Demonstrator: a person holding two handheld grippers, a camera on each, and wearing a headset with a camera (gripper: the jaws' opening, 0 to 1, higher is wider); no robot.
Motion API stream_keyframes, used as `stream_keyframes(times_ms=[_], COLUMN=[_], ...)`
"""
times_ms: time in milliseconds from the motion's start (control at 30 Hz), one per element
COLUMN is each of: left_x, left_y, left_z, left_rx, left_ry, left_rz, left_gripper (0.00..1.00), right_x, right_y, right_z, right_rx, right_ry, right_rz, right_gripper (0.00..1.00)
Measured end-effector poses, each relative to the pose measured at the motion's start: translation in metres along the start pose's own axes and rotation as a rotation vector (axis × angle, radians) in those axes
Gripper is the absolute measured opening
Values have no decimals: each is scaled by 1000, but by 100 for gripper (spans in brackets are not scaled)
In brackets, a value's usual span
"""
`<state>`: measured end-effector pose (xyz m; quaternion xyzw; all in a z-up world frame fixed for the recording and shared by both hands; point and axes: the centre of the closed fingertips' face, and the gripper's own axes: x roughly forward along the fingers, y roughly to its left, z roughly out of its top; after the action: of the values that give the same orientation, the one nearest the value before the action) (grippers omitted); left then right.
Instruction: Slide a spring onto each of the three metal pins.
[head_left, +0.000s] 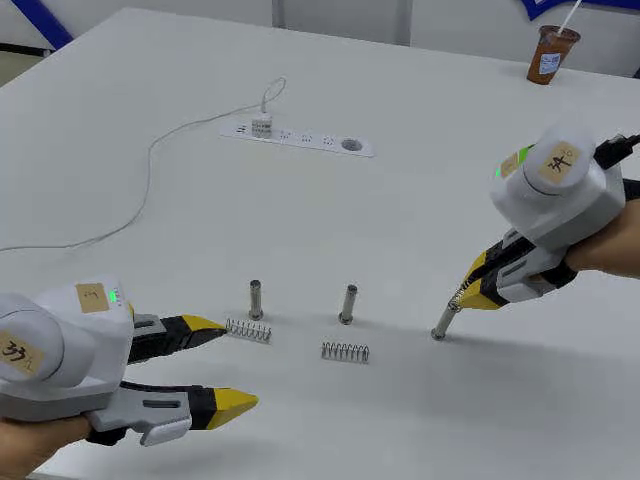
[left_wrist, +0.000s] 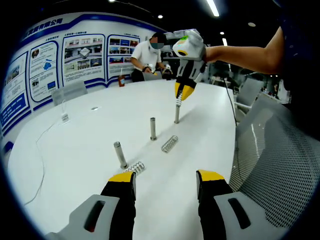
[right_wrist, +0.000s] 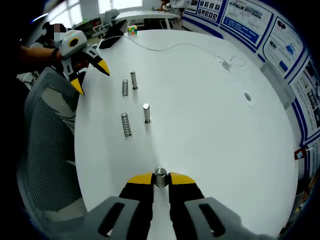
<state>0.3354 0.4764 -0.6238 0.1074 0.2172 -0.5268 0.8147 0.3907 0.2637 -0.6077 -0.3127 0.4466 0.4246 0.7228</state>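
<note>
1. Head view: right tongs (head_left: 470, 292) pinch the held spring (head_left: 458, 296), whose lower end is at the top of the right pin (head_left: 441, 322).
2. Left tongs (head_left: 238, 362) are spread and hold nothing, low over the worktop (head_left: 420, 220), near the left pin (head_left: 256, 299).
3. Left pin and middle pin (head_left: 348, 303) stand upright and bare.
4. 2 springs lie flat: the first loose spring (head_left: 248, 329) just beside the left pin's base, the second loose spring (head_left: 345, 351) near the middle pin.
5. Right gripper view: the held spring sits between the yellow tips.

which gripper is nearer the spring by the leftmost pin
Left. The left gripper is open right beside that small coiled metal spring; the right gripper is away at the far metal pin, gripping a second spring.
</note>
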Motion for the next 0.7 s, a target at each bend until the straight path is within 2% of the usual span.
stream_keyframes(times_ms=[700], left_x=[1], left_y=[-1], left_z=[-2], left_rx=[3], left_ry=[11], left_rz=[-6], left_gripper=[48], right_x=[37], right_y=[-2], right_z=[-15], right_rx=[42], right_ry=[56], right_rz=[16], right_gripper=[12])
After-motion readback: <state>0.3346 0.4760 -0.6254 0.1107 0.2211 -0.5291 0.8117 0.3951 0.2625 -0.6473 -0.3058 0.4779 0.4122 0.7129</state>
